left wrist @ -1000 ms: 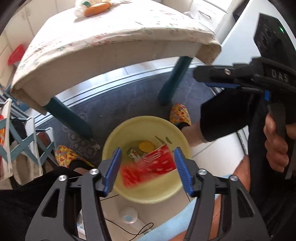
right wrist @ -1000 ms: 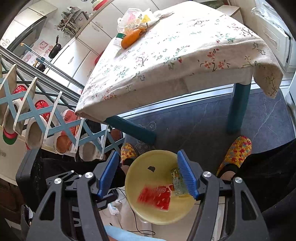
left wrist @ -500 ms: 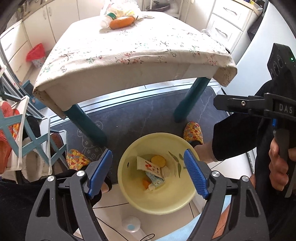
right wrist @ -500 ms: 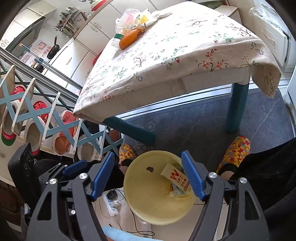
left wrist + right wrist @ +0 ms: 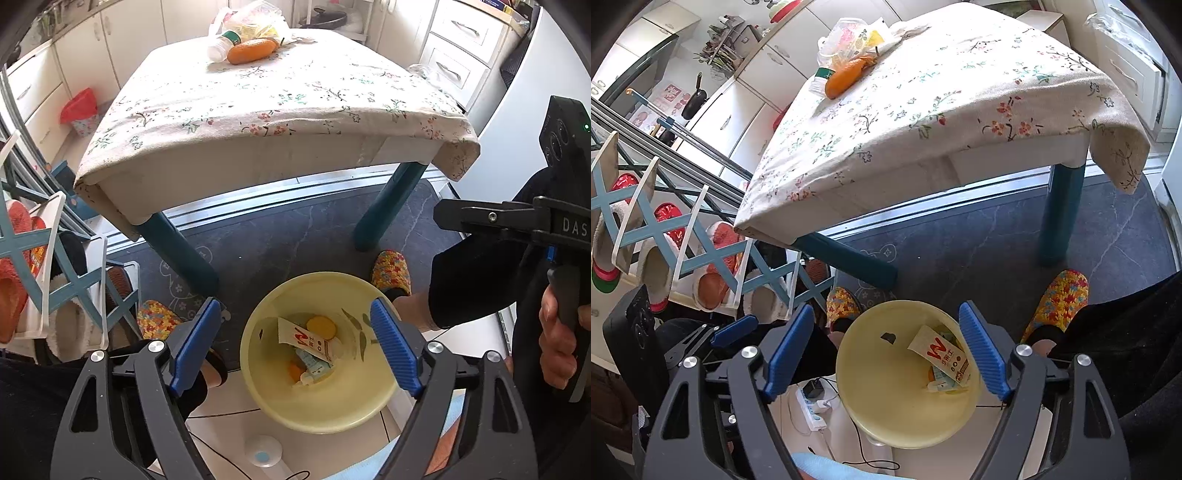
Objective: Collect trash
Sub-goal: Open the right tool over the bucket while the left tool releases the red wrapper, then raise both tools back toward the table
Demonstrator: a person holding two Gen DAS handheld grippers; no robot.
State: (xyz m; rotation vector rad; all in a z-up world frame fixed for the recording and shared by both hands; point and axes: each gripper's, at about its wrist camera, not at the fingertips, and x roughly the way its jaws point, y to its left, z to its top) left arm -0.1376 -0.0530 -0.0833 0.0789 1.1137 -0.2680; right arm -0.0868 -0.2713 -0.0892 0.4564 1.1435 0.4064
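the yellow bin (image 5: 321, 406) stands open-mouthed on the floor, nothing over it; access from above is clear. both claws hover over its rim, jaws opening, nothing between the pads. left claw (image 5: 295, 350) and right claw (image 5: 886, 354) are close together, so sideways room is tight. the worktop (image 5: 280, 110) overhangs just beyond the bin and its teal legs (image 5: 184, 254) block the far side. slippered feet (image 5: 1056, 299) flank the bin. a shoe rack (image 5: 683, 251) closes the left side.

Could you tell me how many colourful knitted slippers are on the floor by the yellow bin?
2: one slipper right of the yellow bin, another on its left.
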